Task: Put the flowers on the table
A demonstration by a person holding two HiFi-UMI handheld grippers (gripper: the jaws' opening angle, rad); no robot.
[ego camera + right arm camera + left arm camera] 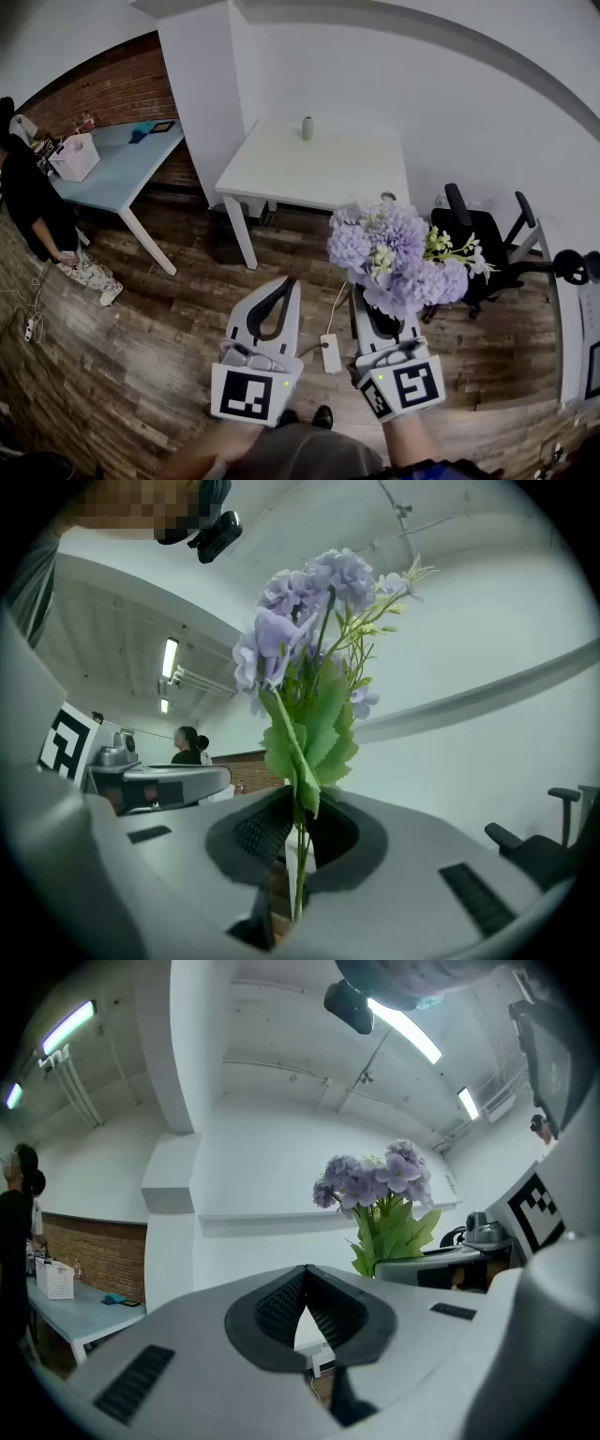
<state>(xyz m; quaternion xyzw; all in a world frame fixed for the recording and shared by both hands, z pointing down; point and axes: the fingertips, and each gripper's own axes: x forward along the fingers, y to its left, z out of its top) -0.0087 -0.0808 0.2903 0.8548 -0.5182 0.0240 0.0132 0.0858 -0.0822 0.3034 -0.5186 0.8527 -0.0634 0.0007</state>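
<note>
Well short of the far bench [314,169], my right hand-held gripper [298,808] pinches the flowers [398,255] by thin stems only, so the top-heavy bunch could swivel or slip.

Lilac flowers [398,258]; wht table [319,164]; brn floor [159,328]

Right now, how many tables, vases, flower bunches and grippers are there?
Tables: 2 (white table, blue table)
Vase: 1
Flower bunch: 1
Grippers: 2 (left gripper, right gripper)
Total: 6
</note>
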